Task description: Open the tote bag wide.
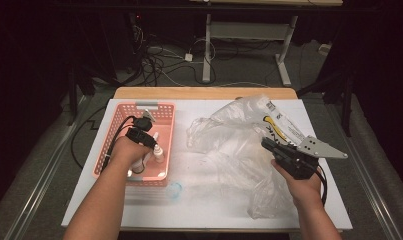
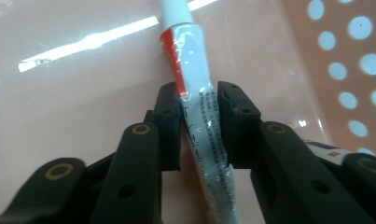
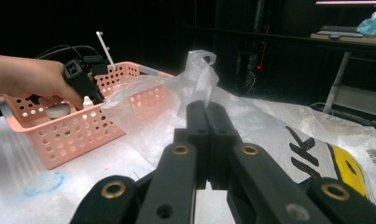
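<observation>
Between the left hand-held gripper's (image 2: 199, 123) jaws: white, red-banded tube (image 2: 195, 93).

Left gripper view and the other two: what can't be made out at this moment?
- Tube: the left gripper view's top edge cuts its cap end, the bottom edge its tail; the print is too blurred to read.
- Whether the left gripper presses the tube: one pad looks close, the other shows a slit.
- Basket contents in the high view: the hand covers most.
- Plastic bag in the right gripper view: its lettering is cut by the right gripper.
</observation>
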Motion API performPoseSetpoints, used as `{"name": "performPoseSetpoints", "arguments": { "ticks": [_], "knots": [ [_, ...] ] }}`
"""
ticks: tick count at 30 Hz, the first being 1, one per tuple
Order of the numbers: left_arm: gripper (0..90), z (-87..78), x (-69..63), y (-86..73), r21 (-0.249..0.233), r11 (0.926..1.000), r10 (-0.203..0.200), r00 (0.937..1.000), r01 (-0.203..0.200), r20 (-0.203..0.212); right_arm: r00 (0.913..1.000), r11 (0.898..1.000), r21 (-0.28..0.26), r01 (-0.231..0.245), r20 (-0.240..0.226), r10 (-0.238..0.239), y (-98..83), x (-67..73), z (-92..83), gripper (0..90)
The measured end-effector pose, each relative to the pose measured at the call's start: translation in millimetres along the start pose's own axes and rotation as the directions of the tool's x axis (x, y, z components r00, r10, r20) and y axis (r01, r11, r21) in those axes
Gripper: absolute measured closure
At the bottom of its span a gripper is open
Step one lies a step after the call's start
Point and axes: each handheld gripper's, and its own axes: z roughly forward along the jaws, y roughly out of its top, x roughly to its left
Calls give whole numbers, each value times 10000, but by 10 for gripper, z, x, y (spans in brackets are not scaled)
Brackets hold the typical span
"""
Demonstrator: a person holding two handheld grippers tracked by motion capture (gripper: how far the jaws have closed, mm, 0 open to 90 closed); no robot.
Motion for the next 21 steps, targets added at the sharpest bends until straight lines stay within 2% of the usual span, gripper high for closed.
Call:
{"name": "performPoseSetpoints", "arguments": {
  "ticks": [8,15,21],
  "knots": [
    [717,-8,31,-11,-104,9999,-127,9996,129,249,10000,10000,18,18,6,-18,-8,-1,13,900],
    [717,-19,34,-26,-198,9997,-159,9996,163,243,10000,10000,12,-3,20,3,-8,4,8,900],
    [718,-44,40,-46,-466,9986,-259,9994,269,235,10000,10000,-16,19,25,-19,-7,-2,-1,900]
  ]
}}
